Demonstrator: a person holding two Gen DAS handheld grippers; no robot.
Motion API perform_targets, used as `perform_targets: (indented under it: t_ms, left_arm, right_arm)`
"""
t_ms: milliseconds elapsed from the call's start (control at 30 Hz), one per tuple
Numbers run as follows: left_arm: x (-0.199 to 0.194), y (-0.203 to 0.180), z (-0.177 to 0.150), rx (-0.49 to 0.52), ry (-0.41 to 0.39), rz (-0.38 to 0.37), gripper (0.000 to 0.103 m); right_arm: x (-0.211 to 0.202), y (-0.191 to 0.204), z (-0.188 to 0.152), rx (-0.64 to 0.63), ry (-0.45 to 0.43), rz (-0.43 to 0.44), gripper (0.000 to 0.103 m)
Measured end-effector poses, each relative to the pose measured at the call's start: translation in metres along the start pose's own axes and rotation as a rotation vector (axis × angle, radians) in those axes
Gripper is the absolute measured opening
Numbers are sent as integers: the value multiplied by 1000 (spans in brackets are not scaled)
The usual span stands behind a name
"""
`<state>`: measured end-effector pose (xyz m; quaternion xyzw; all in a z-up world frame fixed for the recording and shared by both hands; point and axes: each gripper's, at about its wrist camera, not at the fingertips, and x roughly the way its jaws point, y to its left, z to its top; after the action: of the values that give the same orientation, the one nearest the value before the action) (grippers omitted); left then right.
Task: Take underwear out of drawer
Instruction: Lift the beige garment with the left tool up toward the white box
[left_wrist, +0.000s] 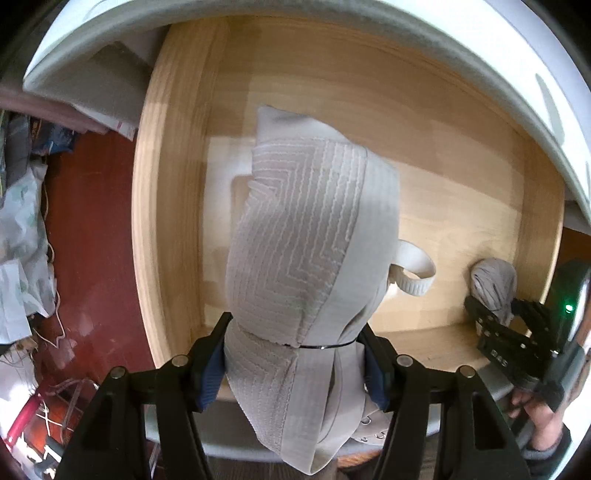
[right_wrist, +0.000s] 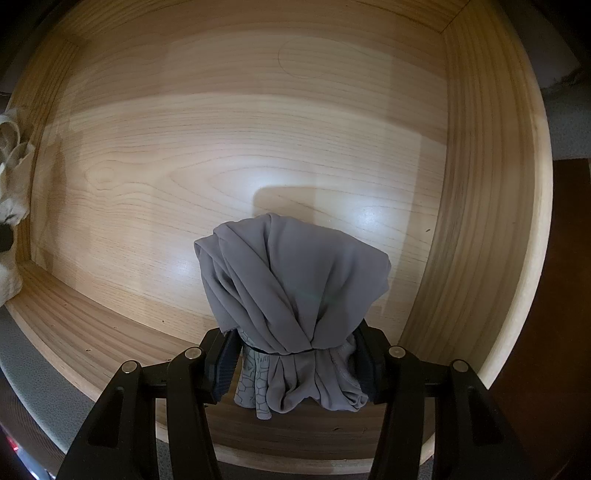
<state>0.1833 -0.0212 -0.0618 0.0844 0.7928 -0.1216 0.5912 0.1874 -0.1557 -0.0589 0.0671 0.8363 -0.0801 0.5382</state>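
Observation:
My left gripper (left_wrist: 295, 347) is shut on a pale beige textured undergarment (left_wrist: 306, 236) with an elastic strap loop, held over the open wooden drawer (left_wrist: 461, 166). My right gripper (right_wrist: 295, 350) is shut on a bunched grey underwear (right_wrist: 295, 280), held just above the drawer's bare floor (right_wrist: 221, 147) near its front wall. In the left wrist view the right gripper (left_wrist: 498, 317) shows at the drawer's front right corner with the grey underwear (left_wrist: 493, 284) in it. The beige garment shows at the left edge of the right wrist view (right_wrist: 13, 177).
The drawer has raised wooden side walls (right_wrist: 491, 184) and a grey padded front edge (right_wrist: 33, 376). Left of the drawer is a dark red floor (left_wrist: 88, 258) with clutter: printed cloth (left_wrist: 22, 229), cords and bags. White furniture (left_wrist: 480, 55) overhangs the drawer's back.

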Motion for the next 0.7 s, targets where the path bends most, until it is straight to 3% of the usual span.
perform_targets:
  t_ms: [333, 700]
  left_arm:
    - [-38, -9, -28, 63, -27, -3, 63]
    - [-42, -24, -58, 89, -96, 13, 63]
  right_arm:
    - [0, -1, -1, 0, 1, 1, 50]
    - [1, -2, 0, 0, 0, 3, 50]
